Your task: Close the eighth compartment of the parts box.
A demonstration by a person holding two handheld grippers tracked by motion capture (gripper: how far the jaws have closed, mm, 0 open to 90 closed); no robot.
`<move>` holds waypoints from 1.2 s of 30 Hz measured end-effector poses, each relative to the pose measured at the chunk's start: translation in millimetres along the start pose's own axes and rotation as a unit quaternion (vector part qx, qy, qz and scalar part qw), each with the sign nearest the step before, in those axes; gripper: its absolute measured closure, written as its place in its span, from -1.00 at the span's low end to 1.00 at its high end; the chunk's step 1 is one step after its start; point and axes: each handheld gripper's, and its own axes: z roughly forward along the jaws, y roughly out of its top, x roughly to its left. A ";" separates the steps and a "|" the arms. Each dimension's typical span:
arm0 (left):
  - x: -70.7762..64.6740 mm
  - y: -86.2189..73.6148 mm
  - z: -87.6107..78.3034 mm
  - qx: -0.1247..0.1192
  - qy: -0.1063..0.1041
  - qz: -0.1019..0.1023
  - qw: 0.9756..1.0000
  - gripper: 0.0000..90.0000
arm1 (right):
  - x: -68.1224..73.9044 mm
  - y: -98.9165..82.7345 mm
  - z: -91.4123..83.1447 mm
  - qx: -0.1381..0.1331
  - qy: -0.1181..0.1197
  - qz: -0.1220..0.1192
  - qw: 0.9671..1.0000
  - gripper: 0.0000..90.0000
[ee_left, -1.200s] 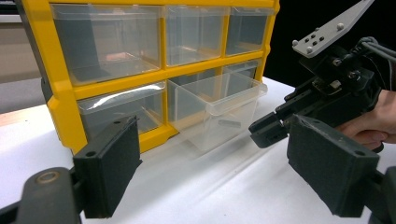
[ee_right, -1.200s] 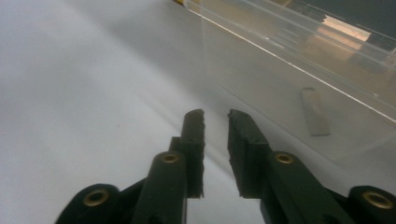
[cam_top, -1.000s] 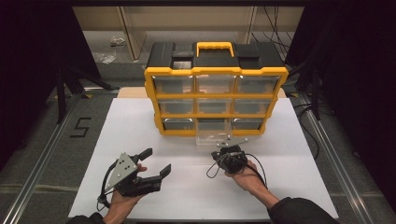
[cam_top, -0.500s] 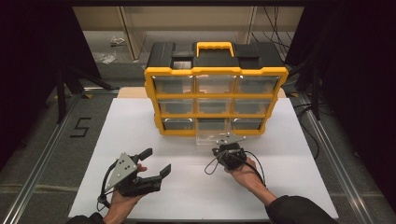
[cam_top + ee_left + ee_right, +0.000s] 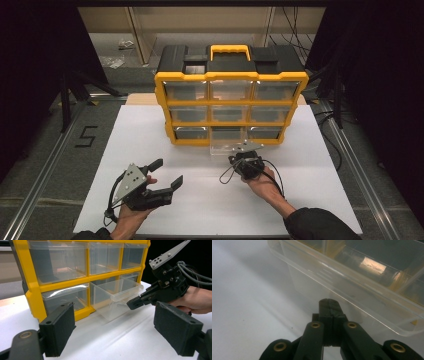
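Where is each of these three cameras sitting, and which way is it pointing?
High view: above the person's side, looking forward and down on the white table and yellow drawer cabinet; both forearms show.
Left gripper view: rides the left claw, looking along its open jaws toward the cabinet; the other hand shows.
Right gripper view: rides the right claw, jaws shut, close against the pulled-out clear drawer.
Shared: all three views show that drawer.

One readable mark: a dark numeral "5" [image 5: 86,136] on the grey floor [image 5: 40,165], left of the white table top [image 5: 210,210], seen in the high view. No legible label or brand on the yellow drawer cabinet [image 5: 165,95], its clear drawers, or either gripper.
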 end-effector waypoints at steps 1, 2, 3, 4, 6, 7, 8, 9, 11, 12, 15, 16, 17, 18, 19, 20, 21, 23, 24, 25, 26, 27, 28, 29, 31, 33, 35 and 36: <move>0.1 -0.1 0.2 0.000 0.000 0.000 1.000 -0.62 | 0.2 0.0 0.3 0.000 0.000 -0.001 1.000 1.00; -0.1 -0.2 0.3 0.000 0.000 0.001 1.000 -0.63 | 0.3 0.1 0.4 0.001 -0.001 -0.004 1.000 1.00; -0.2 -0.1 0.2 0.001 0.000 0.001 1.000 -0.63 | 0.8 0.4 0.5 0.001 -0.001 -0.004 1.000 1.00; -0.3 0.0 0.3 0.001 0.000 0.002 1.000 -0.63 | 0.9 0.5 0.5 0.001 -0.001 -0.004 1.000 1.00; -0.3 -0.1 0.5 0.001 0.000 0.002 1.000 -0.63 | 0.3 1.2 0.6 -0.003 -0.004 -0.005 1.000 1.00; -0.1 -0.2 0.6 0.001 0.000 0.001 1.000 -0.63 | 0.3 1.2 0.6 -0.003 -0.004 -0.005 1.000 1.00; 0.0 -0.3 0.8 0.001 0.000 0.000 1.000 -0.63 | -0.2 1.5 0.5 -0.002 -0.003 -0.003 1.000 1.00; 0.2 -0.3 0.9 0.002 0.000 0.000 1.000 -0.63 | -0.7 1.7 0.6 -0.003 -0.004 -0.003 1.000 1.00; 0.1 -0.2 1.0 0.001 0.000 0.001 1.000 -0.62 | -1.7 2.0 1.4 -0.003 -0.005 -0.003 1.000 1.00; 0.1 -0.2 1.0 0.001 -0.001 0.000 1.000 -0.62 | -1.8 2.0 1.8 -0.003 -0.005 -0.002 1.000 1.00; -0.2 -0.2 0.6 0.001 -0.001 0.001 1.000 -0.62 | -1.7 3.0 2.8 -0.003 -0.007 -0.002 1.000 1.00; -0.3 -0.1 0.3 0.001 0.000 0.001 1.000 -0.62 | -1.6 3.4 2.9 -0.004 -0.007 -0.003 1.000 1.00; -0.3 0.0 0.0 0.000 0.000 0.001 1.000 -0.63 | -1.5 4.0 3.0 -0.005 -0.008 -0.003 1.000 1.00; -0.3 0.0 0.0 0.001 0.000 0.001 1.000 -0.63 | -1.5 4.9 3.9 -0.006 -0.009 -0.003 1.000 1.00; -0.3 -0.1 0.0 0.001 0.000 0.001 1.000 -0.63 | -1.5 4.9 3.9 -0.006 -0.009 -0.003 1.000 1.00; -0.3 -0.2 0.0 0.002 0.000 0.001 1.000 -0.63 | -1.6 5.1 4.2 -0.007 -0.009 -0.003 1.000 1.00; -0.3 -0.3 0.0 0.001 -0.001 0.001 1.000 -0.62 | -1.7 5.4 4.6 -0.007 -0.010 -0.003 1.000 1.00; -0.4 -0.2 -0.1 0.002 0.000 0.002 1.000 -0.63 | -2.1 6.1 5.6 -0.008 -0.010 -0.002 1.000 1.00; -0.5 -0.2 0.0 0.001 0.000 0.001 1.000 -0.63 | -2.1 6.1 5.6 -0.008 -0.010 -0.002 1.000 1.00; -0.5 -0.1 0.0 0.001 0.000 0.002 1.000 -0.63 | -2.9 6.5 6.3 -0.008 -0.011 -0.004 1.000 1.00; -0.6 0.0 0.2 0.001 -0.001 0.002 1.000 -0.63 | -2.9 6.5 6.3 -0.008 -0.011 -0.004 1.000 1.00; -0.5 0.2 0.4 0.000 -0.001 0.002 1.000 -0.63 | -3.2 6.9 6.8 -0.009 -0.011 -0.003 1.000 1.00; -0.3 0.2 1.0 0.001 -0.001 0.001 1.000 -0.63 | -3.7 7.1 7.3 -0.010 -0.011 -0.003 1.000 1.00; -0.3 0.1 1.3 0.001 -0.001 0.001 1.000 -0.63 | -3.9 7.3 8.1 -0.012 -0.011 0.000 1.000 1.00; -0.5 0.0 1.5 0.001 -0.002 0.002 1.000 -0.63 | -4.5 7.7 8.8 -0.012 -0.011 -0.002 1.000 1.00; -0.5 0.1 1.4 0.001 -0.002 0.001 1.000 -0.62 | -5.4 8.2 9.6 -0.013 -0.013 -0.002 1.000 1.00; -0.6 0.2 1.3 0.001 -0.003 0.003 1.000 -0.63 | -5.8 8.7 10.2 -0.014 -0.015 -0.001 1.000 1.00; -0.6 0.3 1.4 0.001 -0.003 0.002 1.000 -0.63 | -5.9 9.0 10.6 -0.014 -0.015 0.000 1.000 1.00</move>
